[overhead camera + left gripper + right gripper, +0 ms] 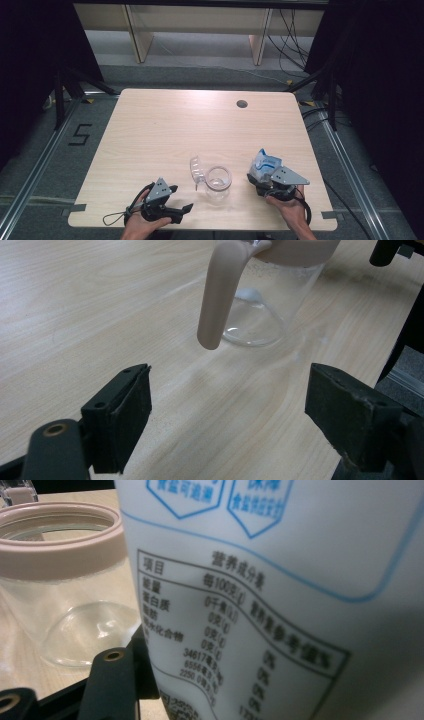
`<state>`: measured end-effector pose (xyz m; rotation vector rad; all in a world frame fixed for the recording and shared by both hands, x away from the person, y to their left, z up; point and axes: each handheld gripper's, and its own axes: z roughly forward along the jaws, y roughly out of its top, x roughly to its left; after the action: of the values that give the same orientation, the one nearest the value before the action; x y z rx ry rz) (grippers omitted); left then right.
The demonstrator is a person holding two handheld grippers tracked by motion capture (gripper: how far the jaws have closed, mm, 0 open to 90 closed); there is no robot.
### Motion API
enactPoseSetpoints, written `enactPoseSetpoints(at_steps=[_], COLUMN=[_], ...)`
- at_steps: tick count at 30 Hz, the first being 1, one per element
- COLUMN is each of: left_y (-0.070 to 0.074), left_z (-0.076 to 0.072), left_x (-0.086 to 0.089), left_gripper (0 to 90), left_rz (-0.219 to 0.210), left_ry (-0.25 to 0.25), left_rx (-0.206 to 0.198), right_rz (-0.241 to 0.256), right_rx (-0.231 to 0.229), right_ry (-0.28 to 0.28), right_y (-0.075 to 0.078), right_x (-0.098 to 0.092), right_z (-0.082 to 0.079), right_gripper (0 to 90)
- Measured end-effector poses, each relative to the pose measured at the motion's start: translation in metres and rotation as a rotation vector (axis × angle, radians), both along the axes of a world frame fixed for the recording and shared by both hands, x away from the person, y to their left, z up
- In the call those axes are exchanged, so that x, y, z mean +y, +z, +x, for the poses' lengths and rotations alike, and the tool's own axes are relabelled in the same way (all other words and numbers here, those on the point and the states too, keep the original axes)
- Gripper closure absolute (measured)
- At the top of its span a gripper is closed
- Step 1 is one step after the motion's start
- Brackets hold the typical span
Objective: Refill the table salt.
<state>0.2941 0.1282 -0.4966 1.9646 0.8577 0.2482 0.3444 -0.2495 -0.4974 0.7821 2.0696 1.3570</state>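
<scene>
While the right gripper [272,186] clamps the soft white-and-blue salt bag [264,165], the left gripper [176,209], wide open and empty, should take the fragile, slippery clear glass jar [218,182] by its pink rim.

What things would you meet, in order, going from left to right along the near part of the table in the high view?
Left gripper → clear lid → glass jar → white and blue bag, held in the right gripper.
</scene>
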Motion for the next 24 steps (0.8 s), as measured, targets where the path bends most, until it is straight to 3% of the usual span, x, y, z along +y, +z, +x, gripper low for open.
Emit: enactPoseSetpoints(at_steps=[2, 4, 5, 7, 8, 13, 15, 24], left_y=[0.000, 0.000, 0.000, 0.000, 0.000, 0.000, 0.000, 0.000], left_z=[0.000, 0.000, 0.000, 0.000, 0.000, 0.000, 0.000, 0.000], left_x=[0.000, -0.001, -0.001, 0.000, 0.000, 0.001, -0.001, 0.000], left_gripper=[18.2, 18.2, 18.1, 18.2, 18.1, 18.1, 18.1, 18.1], left_rz=[0.014, 0.010, 0.010, -0.005, -0.006, 0.002, -0.003, 0.001], left_ry=[0.005, 0.004, 0.002, 0.003, 0.006, 0.007, 0.013, 0.010], left_rx=[0.007, 0.009, 0.010, 0.004, 0.002, 0.004, 0.009, 0.007], right_rz=[-0.031, -0.079, -0.113, -0.126, -0.142, -0.238, -0.244, -0.353], right_rx=[0.010, -0.046, -0.058, -0.082, -0.077, -0.137, -0.155, -0.225], right_ry=[-0.002, -0.021, -0.032, -0.030, -0.025, -0.021, -0.029, -0.030], right_y=[0.002, 0.004, 0.006, 0.008, 0.009, 0.013, 0.014, 0.021], right_x=[0.001, 0.002, 0.003, 0.004, 0.004, 0.007, 0.008, 0.016], right_z=[-0.002, -0.001, -0.001, -0.001, -0.002, -0.002, -0.001, -0.005], right_gripper=[40.0, 40.1, 40.1, 40.2, 40.2, 40.3, 40.3, 40.5])
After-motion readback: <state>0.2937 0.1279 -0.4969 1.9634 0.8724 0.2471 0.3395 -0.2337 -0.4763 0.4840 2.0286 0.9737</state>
